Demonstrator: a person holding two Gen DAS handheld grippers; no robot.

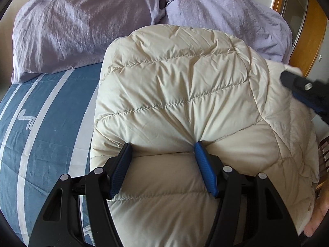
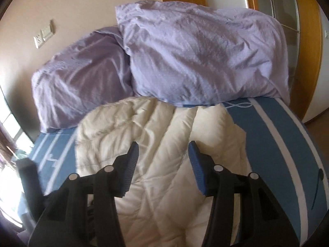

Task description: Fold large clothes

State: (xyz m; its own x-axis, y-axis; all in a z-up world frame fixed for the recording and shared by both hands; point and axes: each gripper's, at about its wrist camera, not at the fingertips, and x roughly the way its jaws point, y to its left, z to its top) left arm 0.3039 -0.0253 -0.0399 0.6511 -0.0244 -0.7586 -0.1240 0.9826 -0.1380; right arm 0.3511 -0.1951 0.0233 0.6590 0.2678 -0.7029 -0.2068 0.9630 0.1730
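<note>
The cream quilted jacket (image 1: 181, 94) lies bunched on the blue striped bedspread (image 1: 41, 135), below the lilac pillows (image 1: 82, 24). The left gripper (image 1: 162, 146) pinches a puffy fold between its pads. The right gripper (image 2: 163, 146) hovers part-open and empty over the jacket. The padding looks light, soft and slippery, best taken at a seam or hem.

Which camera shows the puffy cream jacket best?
The left wrist view: the puffy cream jacket fills the picture, sharp, with its stitched seams clear. The right wrist view shows the jacket too, but blurrier and partly hidden behind the gripper fingers.
</note>
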